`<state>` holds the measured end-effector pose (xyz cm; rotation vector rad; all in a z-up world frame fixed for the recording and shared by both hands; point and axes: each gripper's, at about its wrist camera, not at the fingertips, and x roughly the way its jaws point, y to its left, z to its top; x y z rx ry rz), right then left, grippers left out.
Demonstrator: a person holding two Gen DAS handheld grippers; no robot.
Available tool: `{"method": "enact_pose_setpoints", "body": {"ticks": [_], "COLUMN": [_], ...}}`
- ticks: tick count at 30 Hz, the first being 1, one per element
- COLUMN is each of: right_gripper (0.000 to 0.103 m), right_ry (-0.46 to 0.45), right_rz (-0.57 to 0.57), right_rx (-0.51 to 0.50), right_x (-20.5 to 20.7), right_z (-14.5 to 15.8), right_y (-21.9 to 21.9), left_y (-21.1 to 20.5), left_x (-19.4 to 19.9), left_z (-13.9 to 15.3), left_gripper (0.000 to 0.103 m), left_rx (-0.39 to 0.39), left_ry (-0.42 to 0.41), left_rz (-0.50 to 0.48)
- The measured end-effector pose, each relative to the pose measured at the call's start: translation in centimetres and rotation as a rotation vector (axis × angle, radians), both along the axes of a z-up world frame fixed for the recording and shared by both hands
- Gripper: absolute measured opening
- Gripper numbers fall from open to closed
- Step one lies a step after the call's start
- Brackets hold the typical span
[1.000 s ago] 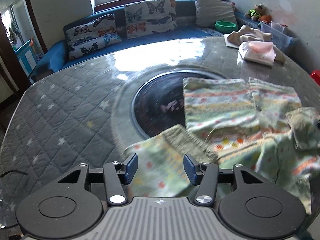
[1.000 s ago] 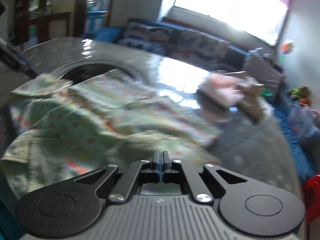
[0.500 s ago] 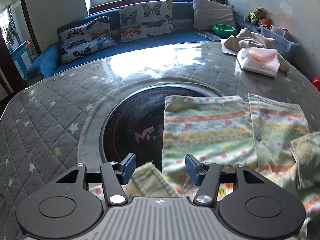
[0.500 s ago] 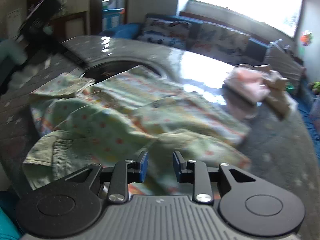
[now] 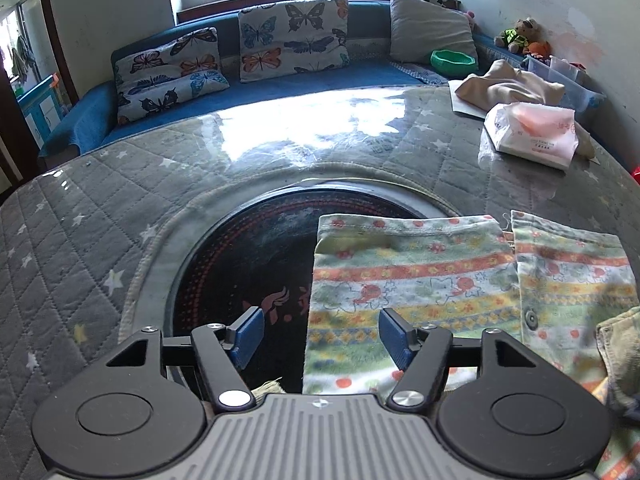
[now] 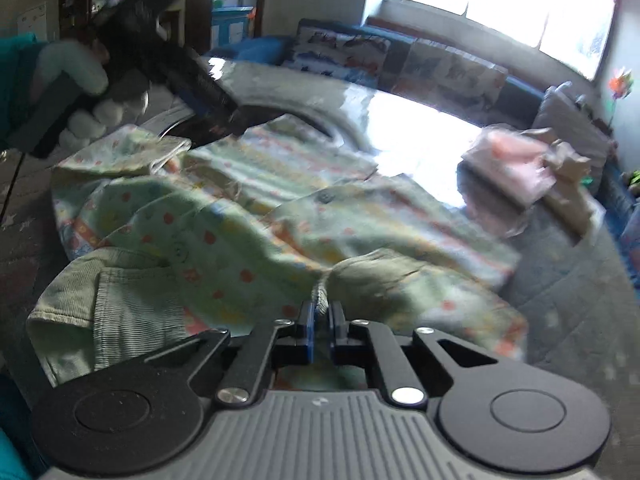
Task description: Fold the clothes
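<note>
Two grippers over one patterned garment (image 5: 420, 276) lying on a round table (image 5: 100, 216) with a grey star-quilted cover under a glossy sheet; the dark glass centre disc (image 5: 248, 264) is bare on its left half. The garment lies flat, covering the disc's right part and running on to the right, striped green/orange/yellow print, with a snap button visible on the front placket. Left gripper (image 5: 322, 332) jaws are wide and opening; the garment's left edge lies below the gap, and the pads touch no cloth. Right gripper (image 6: 320, 314) jaws are nearly together, pinching a fold of the garment's cloth near its ribbed green cuff (image 6: 100, 300); this view is blurred. In the right wrist view a person's white-gloved hand (image 6: 96, 92) with a teal sleeve holds the left gripper's handle above the garment's far corner. Containers: a green bowl (image 5: 454, 60) on the blue sofa, contents not visible; clear plastic bins (image 5: 560, 76) at the wall, right, contents too small to tell. A plastic-wrapped pink pack (image 5: 532, 132) and a beige cloth (image 5: 508, 86) sit on the table's far right, well apart from the garment. Butterfly cushions (image 5: 292, 36) and a teddy bear (image 5: 520, 34) are on the sofa.
</note>
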<state>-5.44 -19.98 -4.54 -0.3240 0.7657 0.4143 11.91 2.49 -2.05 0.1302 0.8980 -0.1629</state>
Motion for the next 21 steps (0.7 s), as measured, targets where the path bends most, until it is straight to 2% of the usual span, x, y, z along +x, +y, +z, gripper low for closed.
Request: {"method": "enact_pose_setpoints", "body": {"ticks": [3,7,10,13,16,19,21], "right_gripper": [0.005,0.005,0.006,0.010,0.012,0.013,0.018], "right_ry": [-0.067,-0.138,-0.161,-0.188,-0.208,-0.189,-0.173], "right_rz": [-0.065,-0.220,-0.363,-0.454,-0.473,-0.428,-0.394], "right_rx": [-0.009,-0.060,-0.118,-0.126,-0.103,-0.059,-0.034], "right_x": [-0.6,-0.8,-0.4,-0.2,0.4,1.4,2.1], "right_z": [2.0,4.2,5.2,6.1,6.7,6.5,6.3], "right_y": [-2.2,-6.4,-10.0,-12.6,-13.3,-12.3,-11.5], "left_y": [-0.1,-0.3,-0.3,-0.3,-0.2,-0.2,-0.2], "left_x": [0.6,1.2,1.5,1.9,2.3,2.9,3.2], "left_z": [-0.7,-1.4,-1.5,-1.4,-1.5,-1.7,-1.9], "left_gripper": [0.067,0.067,0.067,0.067,0.067,0.067,0.067], "left_rx": [0.002,0.006,0.003,0.006,0.002,0.002,0.002], "left_ry": [0.012,0.020,0.015,0.009,0.006,0.004,0.005], "left_rz": [0.001,0.003,0.001,0.002,0.004,0.005,0.006]}}
